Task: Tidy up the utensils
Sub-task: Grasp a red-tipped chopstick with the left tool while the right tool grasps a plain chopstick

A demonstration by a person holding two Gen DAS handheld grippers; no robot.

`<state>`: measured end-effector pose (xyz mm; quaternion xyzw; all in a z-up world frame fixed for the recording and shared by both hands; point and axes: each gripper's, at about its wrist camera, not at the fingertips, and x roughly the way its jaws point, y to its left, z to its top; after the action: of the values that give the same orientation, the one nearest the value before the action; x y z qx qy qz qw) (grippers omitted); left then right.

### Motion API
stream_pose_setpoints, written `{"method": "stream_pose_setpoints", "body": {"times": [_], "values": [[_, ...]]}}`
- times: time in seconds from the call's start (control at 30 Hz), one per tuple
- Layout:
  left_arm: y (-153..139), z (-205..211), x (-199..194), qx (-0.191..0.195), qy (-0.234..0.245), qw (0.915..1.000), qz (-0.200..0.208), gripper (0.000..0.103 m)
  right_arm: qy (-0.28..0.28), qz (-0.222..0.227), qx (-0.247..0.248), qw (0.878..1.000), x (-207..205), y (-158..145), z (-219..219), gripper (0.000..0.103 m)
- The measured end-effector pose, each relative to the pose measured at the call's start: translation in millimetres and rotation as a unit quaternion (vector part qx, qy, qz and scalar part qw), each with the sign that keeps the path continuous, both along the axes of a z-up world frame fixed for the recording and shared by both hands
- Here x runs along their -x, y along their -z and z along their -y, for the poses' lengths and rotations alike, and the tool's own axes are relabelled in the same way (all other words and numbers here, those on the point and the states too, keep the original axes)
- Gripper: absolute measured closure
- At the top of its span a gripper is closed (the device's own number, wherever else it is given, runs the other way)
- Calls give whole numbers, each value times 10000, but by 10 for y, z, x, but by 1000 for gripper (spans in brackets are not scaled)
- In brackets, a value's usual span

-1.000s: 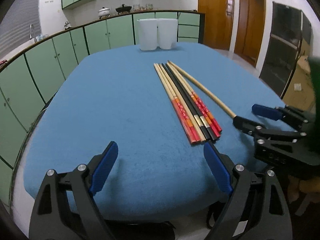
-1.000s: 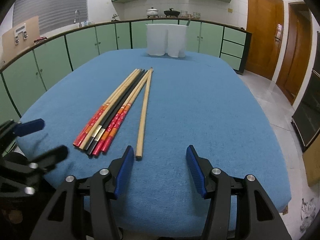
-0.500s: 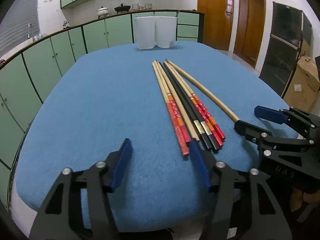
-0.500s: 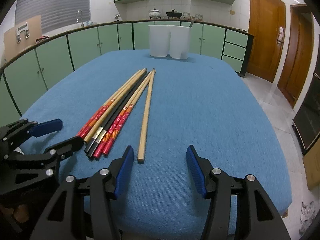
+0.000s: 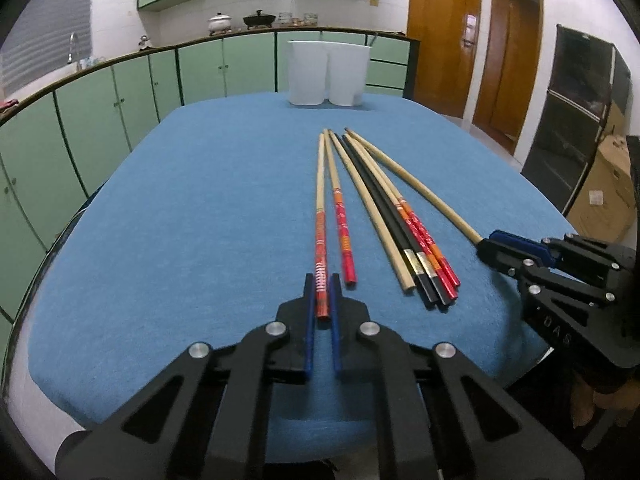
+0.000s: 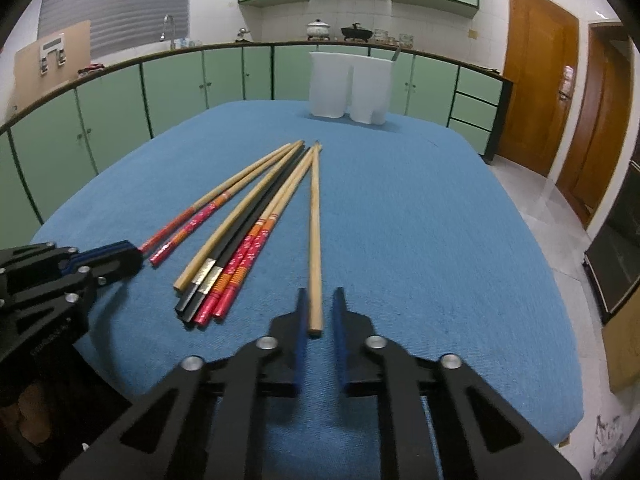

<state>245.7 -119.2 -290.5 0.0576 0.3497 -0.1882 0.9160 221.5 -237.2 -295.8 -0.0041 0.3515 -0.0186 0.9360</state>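
1. Left wrist view: our left gripper [image 5: 322, 294] is pinched narrow around the red end of a red-handled chopstick [image 5: 320, 216] lying on the blue table [image 5: 200, 220].
2. Right wrist view: our right gripper [image 6: 320, 308] is closed narrow around the near end of a plain wooden chopstick [image 6: 315, 216].
3. Between the 2 grippers, the chopstick bundle [image 6: 240, 248] lies flat.
4. At the far table edge stands a white holder [image 6: 350, 88].
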Motion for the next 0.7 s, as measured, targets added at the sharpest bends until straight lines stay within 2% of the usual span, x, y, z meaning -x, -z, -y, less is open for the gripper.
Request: {"method": "stream_pose_setpoints", "body": {"times": [0.2, 0.37, 0.43, 0.5, 0.6, 0.63, 0.7], "values": [[-24, -37, 8, -17, -197, 9997, 105, 97, 324, -14, -135, 9994, 22, -4, 135, 95], [15, -65, -11, -94, -286, 9995, 16, 93, 293, -49, -215, 9993, 65, 1, 135, 95], [24, -75, -31, -107, -301, 9995, -17, 77, 252, -40, -212, 9994, 70, 1, 120, 95], [25, -92, -55, -76, -267, 9996, -48, 74, 228, -27, -203, 9995, 85, 9, 108, 94], [28, -86, -74, -56, -149, 9999, -63, 79, 193, -3, -145, 9997, 99, 20, 85, 94], [26, -87, -74, -21, -86, 9999, -79, 94, 185, 1, -129, 9997, 103, 19, 81, 93], [14, -82, -62, 85, 54, 9999, -127, 98, 142, 2, -118, 9998, 112, 16, 68, 94]]}}
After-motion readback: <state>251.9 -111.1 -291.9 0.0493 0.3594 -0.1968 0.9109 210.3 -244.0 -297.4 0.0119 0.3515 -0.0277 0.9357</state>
